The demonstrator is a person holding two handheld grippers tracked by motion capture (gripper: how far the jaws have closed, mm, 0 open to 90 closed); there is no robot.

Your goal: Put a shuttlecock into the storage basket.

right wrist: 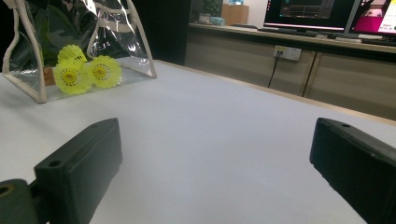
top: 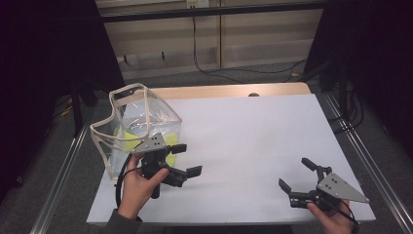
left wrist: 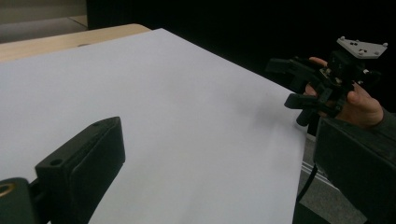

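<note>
A clear plastic bag (top: 146,111) with beige trim stands open at the left of the white sheet (top: 253,141). Several yellow shuttlecocks (top: 125,138) lie inside it; in the right gripper view the shuttlecocks (right wrist: 86,72) rest at the bottom of the bag (right wrist: 116,32). My left gripper (top: 188,159) is in a hand just in front of the bag, open, with nothing between its jaws (left wrist: 219,172). My right gripper (top: 295,174) is held low at the near right of the sheet, also open and empty (right wrist: 217,163). In the left gripper view the right gripper (left wrist: 286,83) is across the sheet.
A wooden table edge (top: 219,91) runs behind the sheet. Metal rails (top: 63,175) flank the table on both sides. Cables (top: 234,70) trail on the floor beyond. Monitors (right wrist: 308,11) stand on a counter far behind the bag.
</note>
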